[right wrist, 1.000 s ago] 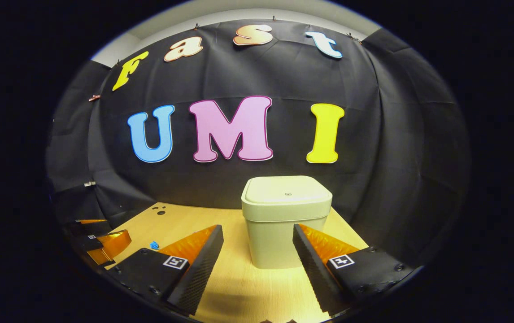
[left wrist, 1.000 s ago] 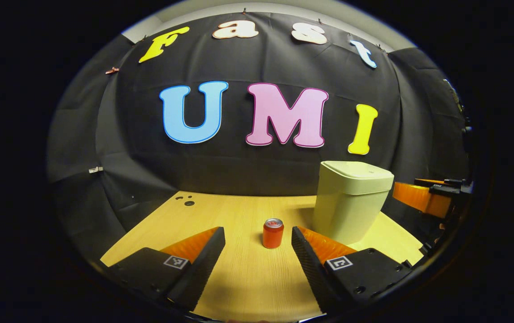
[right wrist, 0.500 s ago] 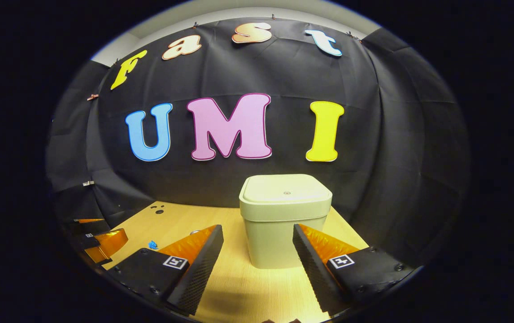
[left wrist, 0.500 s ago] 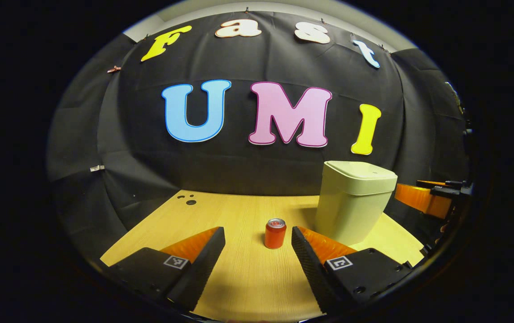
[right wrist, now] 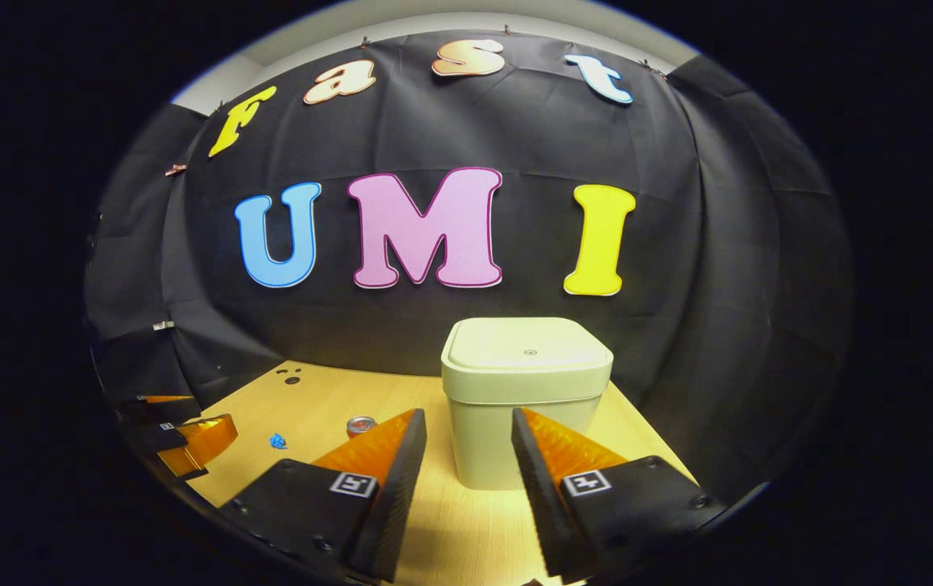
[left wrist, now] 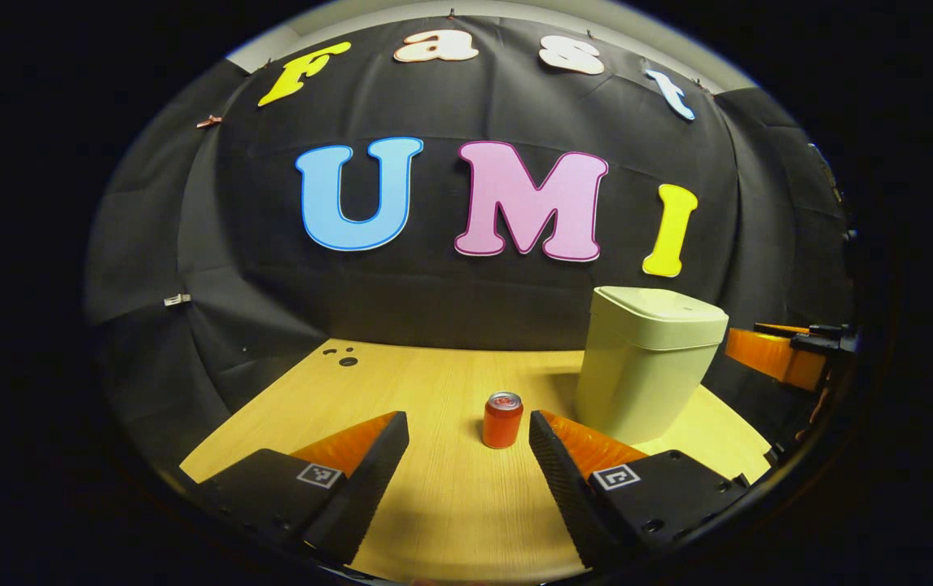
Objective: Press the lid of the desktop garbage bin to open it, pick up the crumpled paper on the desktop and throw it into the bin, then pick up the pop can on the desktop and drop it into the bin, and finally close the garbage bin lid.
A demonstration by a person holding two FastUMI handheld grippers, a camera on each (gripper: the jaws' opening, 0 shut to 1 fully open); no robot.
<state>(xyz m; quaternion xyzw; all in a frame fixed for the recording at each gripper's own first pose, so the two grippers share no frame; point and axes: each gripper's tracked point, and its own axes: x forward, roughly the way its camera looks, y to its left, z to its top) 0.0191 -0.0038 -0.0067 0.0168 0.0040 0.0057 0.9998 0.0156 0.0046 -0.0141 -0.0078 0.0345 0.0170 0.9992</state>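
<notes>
In the left gripper view, the left gripper (left wrist: 468, 456) hangs over the table (left wrist: 401, 391) with its fingers spread wide and nothing between them. The can (left wrist: 502, 420) stands upright just ahead of the gap, nearer the right finger. The bin (left wrist: 646, 366), lid down, sits ahead to the right. In the right gripper view, the right gripper (right wrist: 468, 456) is parted with nothing held, the bin (right wrist: 525, 391) straight ahead beyond its tips. The can (right wrist: 361, 425) peeks past its left finger; the blue paper (right wrist: 278, 441) lies farther left, near the left gripper (right wrist: 190, 439).
</notes>
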